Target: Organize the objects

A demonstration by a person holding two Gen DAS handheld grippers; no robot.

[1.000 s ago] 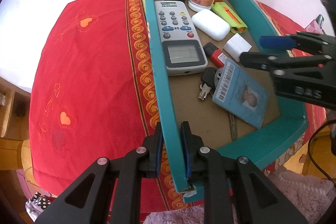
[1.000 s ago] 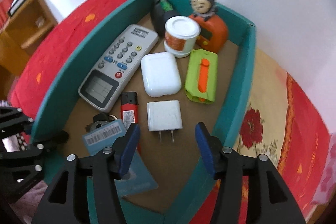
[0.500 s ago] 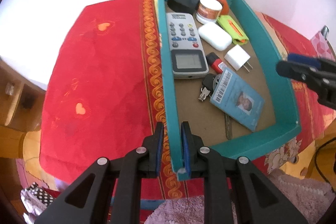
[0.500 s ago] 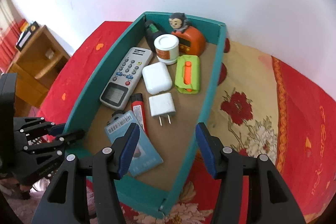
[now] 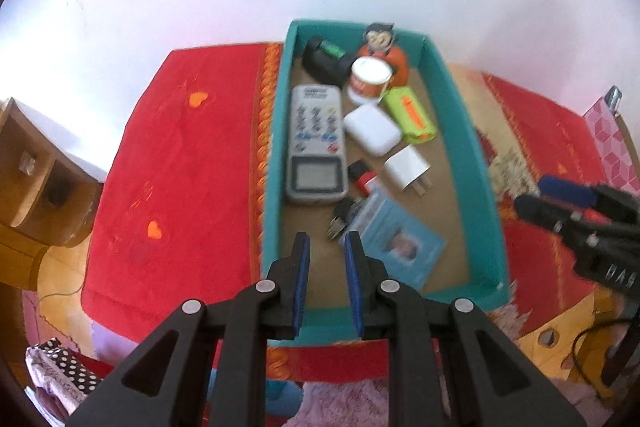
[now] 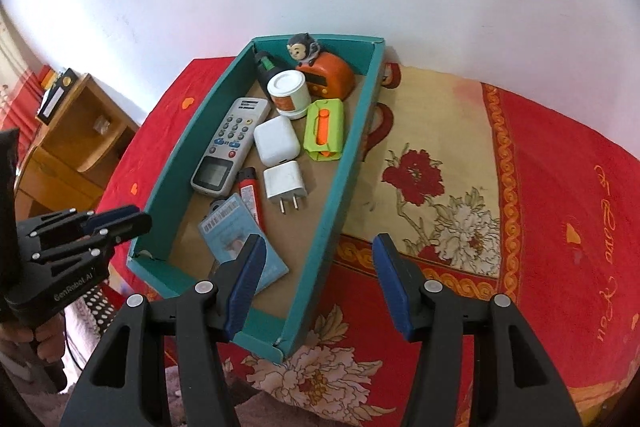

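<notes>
right wrist: wooden shelf beside bed, seemingly.

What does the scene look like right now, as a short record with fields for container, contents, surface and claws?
container: teal box, open top
contents: remote, white case, plug adapter, green pouch, jar, ID card, lighter, toy clock
surface: red cloth
left claw: nearly closed, empty
right claw: open, empty, above the box's near corner

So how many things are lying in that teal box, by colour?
White: 3, lidded jar, rounded plastic case, wall plug
Orange or green: 2, monkey clock, green holder
Other colours: 5, grey remote, black charger, red lighter, blue card, dark keys
Total: 10
</notes>
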